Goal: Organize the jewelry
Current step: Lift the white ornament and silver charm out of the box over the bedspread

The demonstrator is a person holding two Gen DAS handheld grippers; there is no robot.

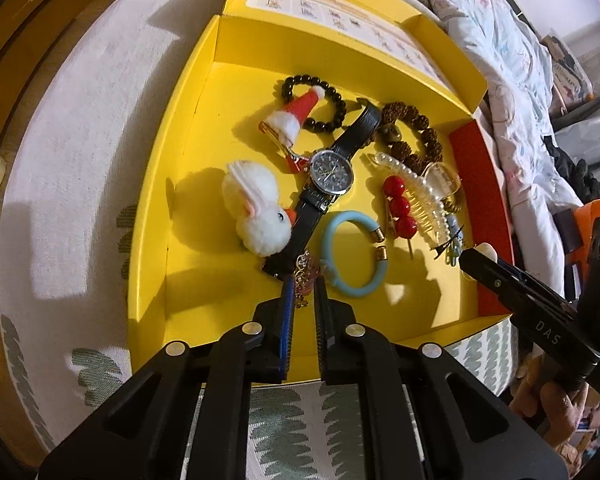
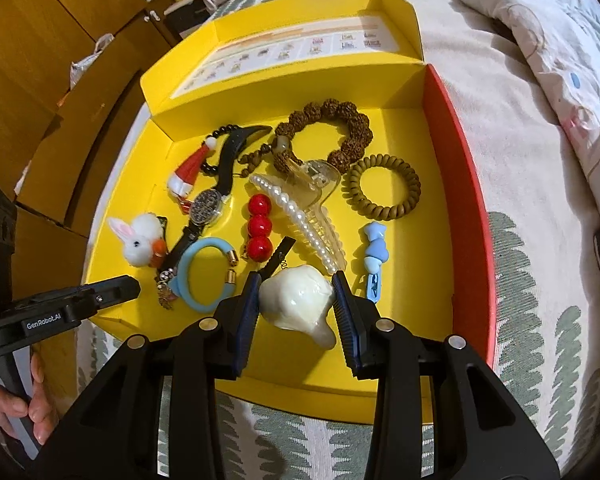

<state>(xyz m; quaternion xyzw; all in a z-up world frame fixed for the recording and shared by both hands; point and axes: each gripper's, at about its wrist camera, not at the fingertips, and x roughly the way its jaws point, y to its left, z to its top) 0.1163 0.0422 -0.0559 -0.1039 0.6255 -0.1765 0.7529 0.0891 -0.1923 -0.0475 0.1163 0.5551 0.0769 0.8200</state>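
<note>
One yellow box (image 2: 404, 240) lies open on the bed. Inside are two bead bracelets, one watch (image 2: 210, 204) and three red beads (image 2: 259, 226). The right gripper (image 2: 296, 300) clamps one cream ornament (image 2: 300, 300) near the front; the left gripper (image 1: 304, 292) pinches a gold chain (image 1: 302, 276).

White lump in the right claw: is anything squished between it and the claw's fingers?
No, nothing visible is in between. The right claw presses both fingers straight against the white lump. The pearl hair clip lies just past it in the yellow box, outside the grip.
</note>
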